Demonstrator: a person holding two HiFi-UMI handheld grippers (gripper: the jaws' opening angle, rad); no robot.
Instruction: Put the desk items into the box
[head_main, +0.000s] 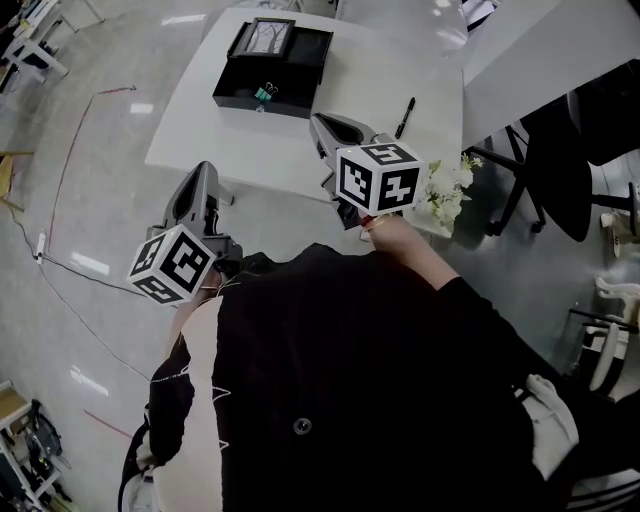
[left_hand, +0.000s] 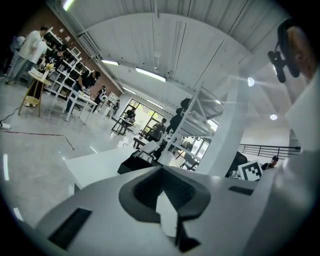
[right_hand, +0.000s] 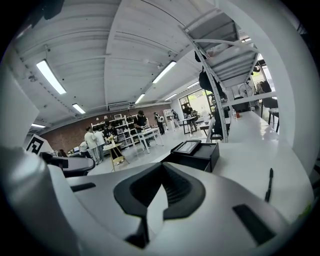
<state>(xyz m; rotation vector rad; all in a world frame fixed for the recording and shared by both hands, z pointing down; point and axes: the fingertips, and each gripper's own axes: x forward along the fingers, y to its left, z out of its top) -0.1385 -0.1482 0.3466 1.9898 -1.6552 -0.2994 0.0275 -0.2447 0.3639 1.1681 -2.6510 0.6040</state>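
Observation:
An open black box (head_main: 270, 72) stands on the far part of the white table (head_main: 360, 80); it holds a framed picture (head_main: 262, 38) and teal binder clips (head_main: 265, 93). A black pen (head_main: 404, 117) lies on the table right of the box. My right gripper (head_main: 322, 122) is shut and empty, hovering over the table's near edge between box and pen. My left gripper (head_main: 203, 172) is shut and empty, off the table's near left side. The right gripper view has the box (right_hand: 197, 155) ahead and the pen (right_hand: 269, 184) at right. The left gripper view has the box (left_hand: 137, 162) beyond its closed jaws.
White flowers (head_main: 445, 190) sit at the table's near right corner. A black office chair (head_main: 560, 170) stands to the right, beside another white table (head_main: 540, 40). A cable (head_main: 60, 200) runs over the floor at left. People work at benches in the background (right_hand: 100, 137).

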